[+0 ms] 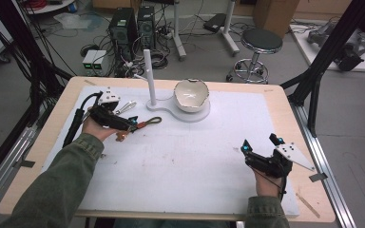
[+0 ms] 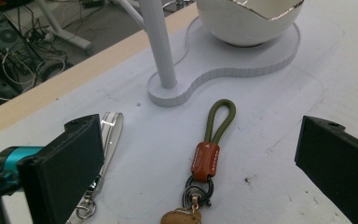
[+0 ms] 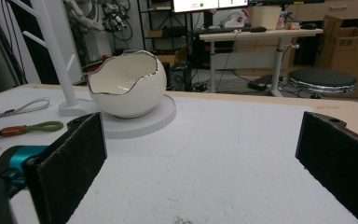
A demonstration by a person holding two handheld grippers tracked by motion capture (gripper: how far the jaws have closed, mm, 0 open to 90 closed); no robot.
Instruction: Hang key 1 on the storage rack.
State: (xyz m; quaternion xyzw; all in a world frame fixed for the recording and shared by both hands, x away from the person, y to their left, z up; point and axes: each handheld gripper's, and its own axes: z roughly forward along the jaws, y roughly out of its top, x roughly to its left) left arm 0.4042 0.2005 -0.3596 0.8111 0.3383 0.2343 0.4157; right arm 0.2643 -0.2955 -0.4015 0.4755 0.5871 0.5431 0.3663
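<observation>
Left gripper [image 1: 132,124]: hovering low over the bench [image 1: 180,156], jaws standing wide apart, gripping nothing.
Green-loop keychain [image 2: 208,154]: lying flat between the left gripper's jaws, just ahead of them, loop pointing away.
White strap keychain [image 2: 106,140]: lying beside its left jaw.
Stand [image 2: 163,51]: rising beyond the loop.
Egg-shaped bowl [image 3: 126,84]: sitting well ahead of the right gripper.
Right gripper [image 1: 261,144]: jaws gaping, empty.

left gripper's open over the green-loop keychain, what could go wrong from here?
1. The white strap keychain lies right beside one jaw of the left gripper; closing may snag it along with the green-loop keychain.
2. The stand's post and the eggshell bowl sit just ahead; a careless lift could bump them.
</observation>
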